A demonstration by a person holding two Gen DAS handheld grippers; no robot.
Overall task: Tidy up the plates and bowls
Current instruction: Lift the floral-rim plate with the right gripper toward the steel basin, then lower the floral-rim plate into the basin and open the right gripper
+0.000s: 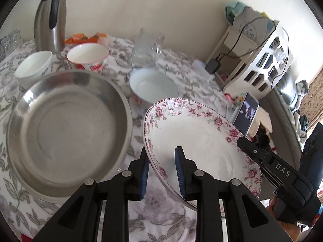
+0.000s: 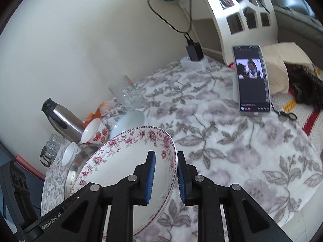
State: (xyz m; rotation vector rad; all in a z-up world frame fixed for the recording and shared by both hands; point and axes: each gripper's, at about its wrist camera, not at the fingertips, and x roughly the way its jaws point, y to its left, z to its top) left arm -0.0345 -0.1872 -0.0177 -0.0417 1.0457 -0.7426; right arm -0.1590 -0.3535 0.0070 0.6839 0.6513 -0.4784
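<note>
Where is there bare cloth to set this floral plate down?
Widest free patch: the tablecloth between the floral plate and the phone. Crowded on the other side: steel pan, white bowl, strawberry bowl, small white bowl, and flask.

Steel thermos (image 1: pixel 49 18), glass jug (image 1: pixel 146 47), propped phone (image 2: pixel 251 78), charger (image 2: pixel 194 52)

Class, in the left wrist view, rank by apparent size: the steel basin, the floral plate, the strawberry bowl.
1. steel basin
2. floral plate, close to the basin; it sits nearer the camera, so their order is unsure
3. strawberry bowl, smallest, though farthest away
</note>
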